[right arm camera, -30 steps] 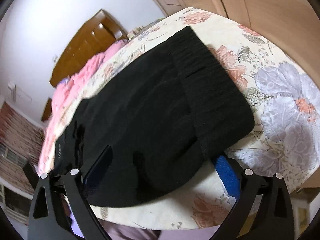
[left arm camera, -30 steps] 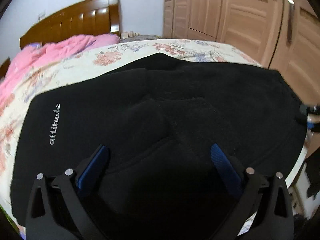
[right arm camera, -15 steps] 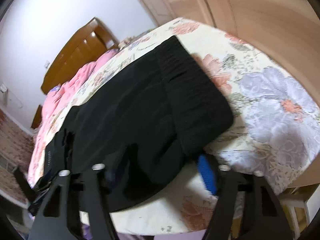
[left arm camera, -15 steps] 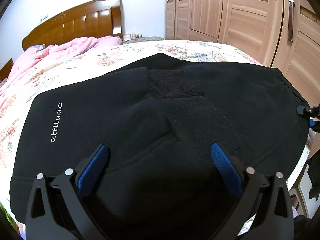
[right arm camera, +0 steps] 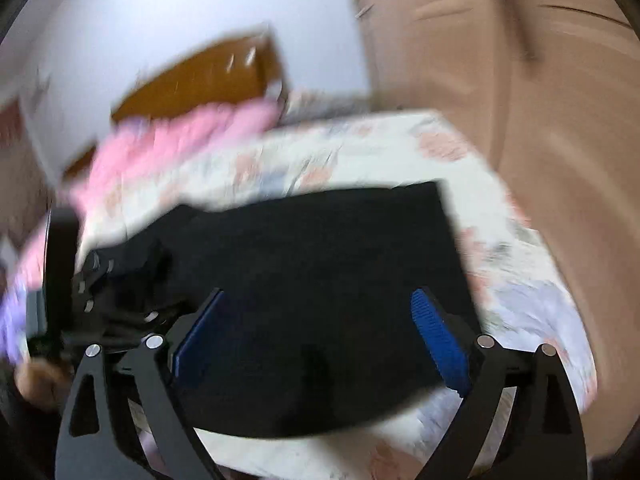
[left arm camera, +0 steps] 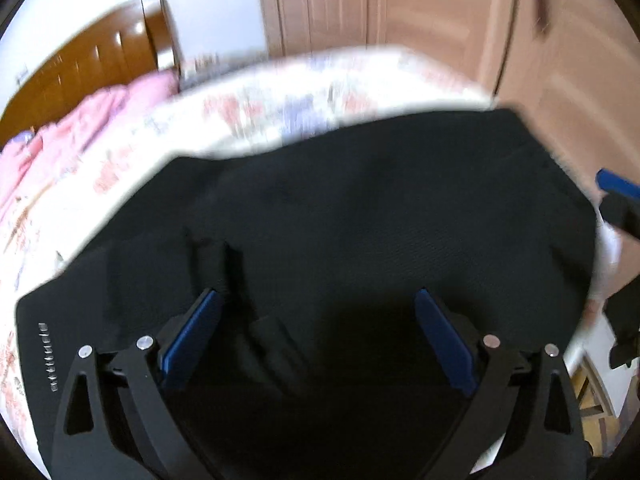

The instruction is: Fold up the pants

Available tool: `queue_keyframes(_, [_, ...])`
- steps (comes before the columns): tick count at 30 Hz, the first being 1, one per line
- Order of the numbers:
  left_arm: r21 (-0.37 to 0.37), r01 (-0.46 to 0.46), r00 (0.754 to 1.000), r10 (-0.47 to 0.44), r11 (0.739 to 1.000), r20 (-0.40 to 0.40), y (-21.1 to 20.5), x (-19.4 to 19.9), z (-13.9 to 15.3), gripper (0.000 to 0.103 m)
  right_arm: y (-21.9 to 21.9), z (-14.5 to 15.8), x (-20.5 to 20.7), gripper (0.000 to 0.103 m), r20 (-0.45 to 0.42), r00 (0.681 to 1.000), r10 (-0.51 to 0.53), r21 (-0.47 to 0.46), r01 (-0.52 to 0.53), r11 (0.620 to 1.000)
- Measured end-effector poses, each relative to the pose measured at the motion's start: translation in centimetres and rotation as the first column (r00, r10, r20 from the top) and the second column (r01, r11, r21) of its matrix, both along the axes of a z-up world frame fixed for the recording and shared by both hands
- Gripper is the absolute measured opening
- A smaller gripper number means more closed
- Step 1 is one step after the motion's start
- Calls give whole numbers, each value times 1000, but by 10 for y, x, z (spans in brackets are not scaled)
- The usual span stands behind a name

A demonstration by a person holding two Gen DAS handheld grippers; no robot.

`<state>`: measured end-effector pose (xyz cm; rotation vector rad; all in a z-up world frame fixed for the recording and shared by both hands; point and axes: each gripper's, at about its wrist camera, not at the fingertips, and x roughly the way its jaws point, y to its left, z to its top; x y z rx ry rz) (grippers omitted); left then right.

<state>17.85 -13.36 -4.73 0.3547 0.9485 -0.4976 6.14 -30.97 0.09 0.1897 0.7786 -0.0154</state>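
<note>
Both views have swung and blurred since a second ago, and the right gripper's (right arm camera: 316,332) jaws, half closed a moment back, have just been opening again and stand wide, released, over the pants. One bed (left arm camera: 280,96) with a flowered cover fills the room's middle. Far left of the left gripper (left arm camera: 316,336) lie a pink quilt (left arm camera: 100,120) and brown headboard (left arm camera: 92,60); ahead and right, wooden wardrobe doors (left arm camera: 440,32). One pair of black pants (left arm camera: 360,220) lies folded under both grippers. Left gripper is released too.
</note>
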Motion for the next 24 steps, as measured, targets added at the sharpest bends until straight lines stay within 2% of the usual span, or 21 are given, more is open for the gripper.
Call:
queue_keyframes(2, [7,10,1000,-11,1000,26,-1,-1,-7,102,3,-24,18,88,-113,993,46,-22,-49,999])
queue_keyframes(3, [-13,16,1000,-16,1000,23,4,-1,-8,102,3,-33,18,88,-125,990,59,-58,-67,996])
queue_keyframes(5, [-17,41,999,-41,999,23,5,-1,-9,102,4,-39,6,87,-97,989,112,-153,-126,980])
queue_keyframes(7, [-28,45,999,-45,999,-15,5,2,-2,101,-1,-34,-4,86,-90,989,116,-146,-128,981])
queue_keyframes(8, [-67,35,998,-37,997,-41,6,5,6,101,-4,-29,-4,86,-85,990,115,-129,-125,984])
queue_keyframes(9, [-169,38,996,-50,985,-67,4,11,23,101,-9,-19,0,86,-67,992,111,-114,-118,986])
queue_keyframes(11, [-264,64,994,-85,962,-69,-6,24,41,101,-12,-1,19,87,-24,993,119,-146,-121,982])
queue_keyframes(13, [-190,59,997,-68,980,-41,-31,49,46,101,-6,8,53,88,-53,983,173,-189,-180,965])
queue_keyframes(14, [-129,46,998,-51,991,-34,-42,62,41,101,0,5,79,88,-105,971,216,-211,-234,949])
queue_keyframes(15, [-65,10,998,-14,998,-60,-52,82,28,101,6,1,97,88,-157,959,235,-233,-267,935])
queue_keyframes(16, [-39,-28,996,25,999,-81,-54,97,18,101,9,-7,116,88,-214,946,245,-254,-296,921])
queue_keyframes(18, [-38,-83,990,77,996,-122,-50,120,1,101,7,-25,146,89,-306,915,265,-256,-347,902])
queue_keyframes(20, [-84,-88,985,75,993,-152,-42,125,-8,102,-4,-37,157,91,-347,906,242,-256,-340,905])
queue_keyframes(22, [-91,-77,987,64,993,-144,-40,123,-6,102,-21,-34,155,89,-323,914,246,-176,-314,933])
queue_keyframes(23, [-101,-79,988,65,992,-139,-38,123,-4,101,-21,-29,155,89,-303,923,238,-172,-298,939])
queue_keyframes(24, [-140,-79,992,64,987,-112,-34,118,7,101,-21,-23,153,90,-282,930,235,-172,-290,941])
